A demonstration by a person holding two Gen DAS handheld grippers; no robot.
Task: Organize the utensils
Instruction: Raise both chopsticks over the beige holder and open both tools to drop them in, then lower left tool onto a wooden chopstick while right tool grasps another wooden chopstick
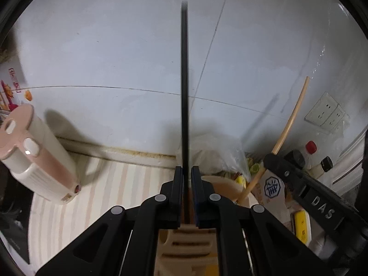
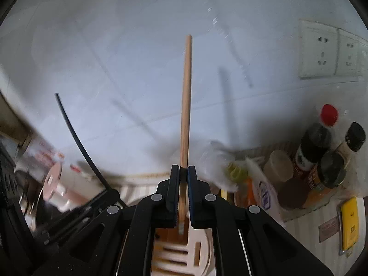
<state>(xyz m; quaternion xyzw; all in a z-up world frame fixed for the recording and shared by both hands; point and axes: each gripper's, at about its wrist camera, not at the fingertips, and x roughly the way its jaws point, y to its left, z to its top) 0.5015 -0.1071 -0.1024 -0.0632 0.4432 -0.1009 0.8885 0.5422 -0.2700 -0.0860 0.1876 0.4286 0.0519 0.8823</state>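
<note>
My left gripper (image 1: 186, 168) is shut on a thin black chopstick (image 1: 184, 80) that stands up along the fingers against the white tiled wall. A beige slotted utensil holder (image 1: 184, 246) sits directly below the fingers. In the right wrist view my right gripper (image 2: 183, 166) is shut on a light wooden chopstick (image 2: 186, 92), whose lower end hangs just over the same holder (image 2: 170, 253). Each view shows the other's stick: the wooden chopstick (image 1: 292, 119) at the right, the black chopstick (image 2: 76, 138) at the left.
A pink and white electric kettle (image 1: 34, 156) stands left on the striped counter. A crumpled plastic bag (image 1: 218, 151) lies behind the holder. Several sauce bottles (image 2: 322, 151) crowd the right, below wall sockets (image 2: 331, 48). A yellow object (image 2: 349, 225) lies at the right edge.
</note>
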